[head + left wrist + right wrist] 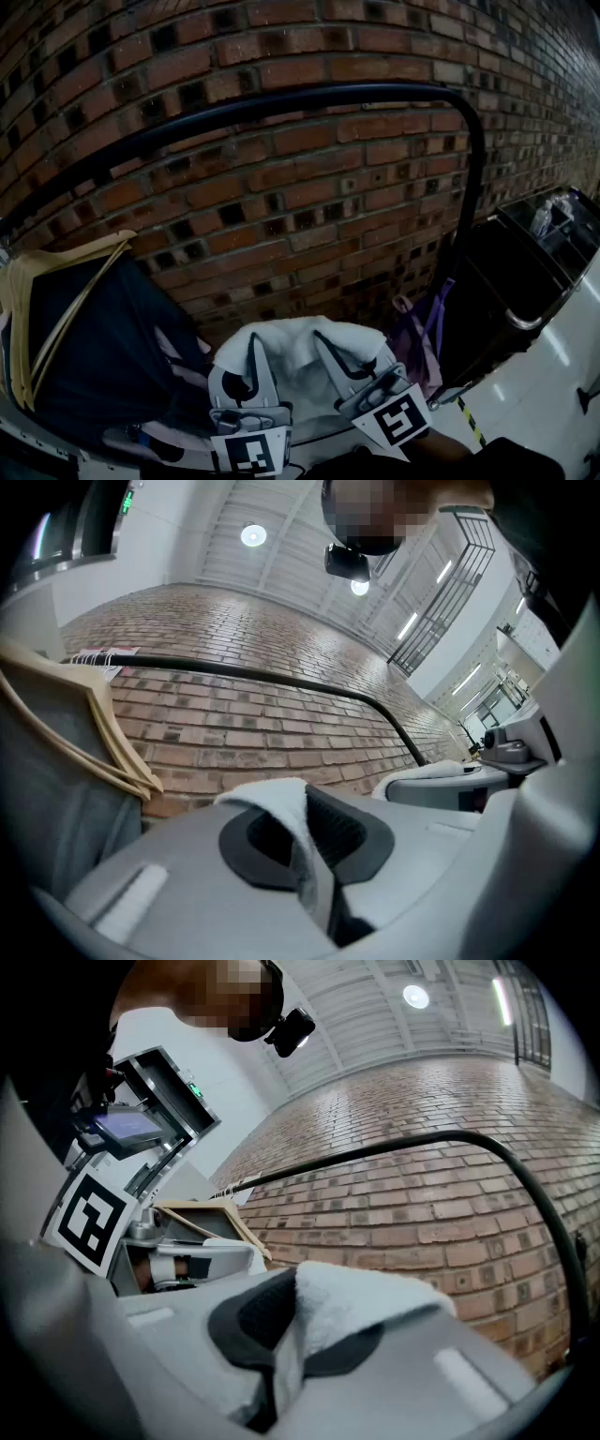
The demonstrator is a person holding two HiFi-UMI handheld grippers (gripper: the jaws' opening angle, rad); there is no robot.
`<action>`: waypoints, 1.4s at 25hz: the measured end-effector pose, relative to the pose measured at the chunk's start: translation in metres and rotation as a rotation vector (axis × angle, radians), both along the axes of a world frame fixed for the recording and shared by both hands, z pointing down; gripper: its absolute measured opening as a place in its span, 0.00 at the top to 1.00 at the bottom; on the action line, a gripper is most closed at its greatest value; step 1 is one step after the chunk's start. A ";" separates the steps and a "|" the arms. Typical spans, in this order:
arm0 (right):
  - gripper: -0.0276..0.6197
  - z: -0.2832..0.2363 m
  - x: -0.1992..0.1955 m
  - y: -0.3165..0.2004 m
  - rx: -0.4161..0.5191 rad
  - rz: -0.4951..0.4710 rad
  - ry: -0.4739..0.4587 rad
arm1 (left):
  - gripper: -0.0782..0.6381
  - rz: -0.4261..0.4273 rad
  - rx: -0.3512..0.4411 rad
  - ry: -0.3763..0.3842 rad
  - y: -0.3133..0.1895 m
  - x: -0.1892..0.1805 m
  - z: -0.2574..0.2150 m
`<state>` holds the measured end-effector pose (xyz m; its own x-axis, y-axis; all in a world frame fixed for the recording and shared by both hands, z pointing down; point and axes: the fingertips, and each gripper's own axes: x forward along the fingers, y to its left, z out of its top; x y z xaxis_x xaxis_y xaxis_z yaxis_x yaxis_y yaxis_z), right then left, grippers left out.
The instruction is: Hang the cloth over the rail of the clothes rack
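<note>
Hanging at the far left, wooden hangers with a dark garment are recorded beneath the left end of the rail. The rail is seen as a dark curved bar that crosses the brick wall and bends down at the right.

Left gripper: jaws are closed almost fully, and a thin fold of the white cloth is pinched between the pads, as confirmed in the left gripper view.

The cloth is held up between the two grippers, low in the head view. It is well below the rail and is not touching it.

Right gripper: jaws are likewise closed on the cloth. A thick bunch of it is seen bulging over the upper jaw in the right gripper view.

Further right, a purple fabric item is noted beside the rack's upright, with a pale glossy floor beyond.
</note>
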<state>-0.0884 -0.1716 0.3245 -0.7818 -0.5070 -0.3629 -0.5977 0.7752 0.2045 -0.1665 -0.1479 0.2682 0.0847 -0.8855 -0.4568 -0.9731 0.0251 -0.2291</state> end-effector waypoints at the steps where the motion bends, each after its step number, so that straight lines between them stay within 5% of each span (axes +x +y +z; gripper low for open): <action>1: 0.94 -0.006 0.000 -0.001 0.011 0.002 -0.007 | 0.87 -0.004 -0.003 -0.014 -0.001 0.001 -0.001; 7: 0.94 -0.054 -0.003 -0.002 0.108 0.021 -0.038 | 0.87 -0.034 0.003 -0.109 -0.011 0.008 -0.013; 15: 0.94 -0.137 -0.007 -0.010 0.267 0.092 -0.077 | 0.87 -0.029 0.155 -0.179 -0.025 0.021 -0.097; 26: 0.94 -0.239 0.004 0.000 0.513 0.080 -0.013 | 0.87 0.015 0.266 -0.346 -0.029 0.043 -0.196; 30: 0.94 -0.290 0.006 0.006 0.645 0.084 -0.013 | 0.87 -0.019 0.296 -0.451 -0.029 0.049 -0.242; 35: 0.94 -0.363 0.011 -0.009 0.624 0.078 -0.035 | 0.87 -0.134 0.357 -0.510 -0.035 0.036 -0.326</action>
